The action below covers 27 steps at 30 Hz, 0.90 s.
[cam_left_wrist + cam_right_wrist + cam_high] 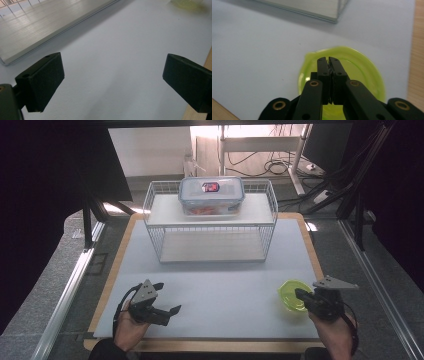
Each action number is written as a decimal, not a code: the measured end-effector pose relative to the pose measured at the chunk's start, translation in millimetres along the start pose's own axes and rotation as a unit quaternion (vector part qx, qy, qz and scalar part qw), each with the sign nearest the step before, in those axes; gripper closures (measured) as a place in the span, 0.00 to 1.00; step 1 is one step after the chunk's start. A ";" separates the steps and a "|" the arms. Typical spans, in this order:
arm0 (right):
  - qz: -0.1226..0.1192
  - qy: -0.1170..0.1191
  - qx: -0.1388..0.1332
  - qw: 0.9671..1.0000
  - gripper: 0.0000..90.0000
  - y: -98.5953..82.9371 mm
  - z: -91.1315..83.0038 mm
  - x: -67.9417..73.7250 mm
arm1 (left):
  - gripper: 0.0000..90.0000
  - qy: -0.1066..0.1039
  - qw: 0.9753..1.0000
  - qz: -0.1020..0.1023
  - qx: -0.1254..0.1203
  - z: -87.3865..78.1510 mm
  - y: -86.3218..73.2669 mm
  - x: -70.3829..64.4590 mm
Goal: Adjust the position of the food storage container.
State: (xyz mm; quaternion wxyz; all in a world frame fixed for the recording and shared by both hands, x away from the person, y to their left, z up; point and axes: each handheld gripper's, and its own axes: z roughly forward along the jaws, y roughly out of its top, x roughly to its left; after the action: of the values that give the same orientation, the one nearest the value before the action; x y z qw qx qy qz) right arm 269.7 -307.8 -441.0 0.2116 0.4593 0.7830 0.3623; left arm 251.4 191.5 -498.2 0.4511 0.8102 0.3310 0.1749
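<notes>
A yellow-green translucent bowl [289, 295] [362, 72] sits on the pale mat near the front right corner. My right gripper [298, 293] [328, 59] hangs over the bowl with its jaws pressed together, and I see nothing between them. At the front left, my left gripper [169, 297] [112, 75] is open over bare mat, with nothing between its pads [42, 82]. The bowl [186, 3] shows far off in the left gripper view. A clear lidded box [211, 194] with a blue-edged lid and something red-orange inside stands on top of a white wire rack [155, 235].
The rack has a lower shelf [212, 245] [37, 27] [312, 7] open toward me. The mat [215, 290] lies on a wooden tabletop whose edge [112, 270] shows around it. Cables and desk legs stand on the floor behind the table.
</notes>
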 end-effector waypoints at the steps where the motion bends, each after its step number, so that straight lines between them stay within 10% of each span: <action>1: 0.005 -0.005 0.000 1.000 1.00 -2.1 -2.5 -3.2 | 0.04 0.000 1.000 0.000 0.001 0.4 -0.2 -0.1; 14: 0.060 -0.081 0.013 0.995 1.00 -32.4 -8.6 -41.7 | 0.06 -0.008 1.000 -0.005 0.011 2.5 -0.7 0.4; 27: 0.066 -0.075 0.037 0.994 1.00 -34.2 12.8 -42.6 | 0.07 -0.012 1.000 -0.006 0.014 3.7 -0.8 -0.1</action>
State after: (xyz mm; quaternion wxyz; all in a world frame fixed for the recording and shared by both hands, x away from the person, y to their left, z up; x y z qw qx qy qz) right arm 279.7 -351.0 -475.5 0.2281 0.5436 0.7454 0.3112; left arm 253.3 189.5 -500.8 0.4443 0.8166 0.3330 0.1578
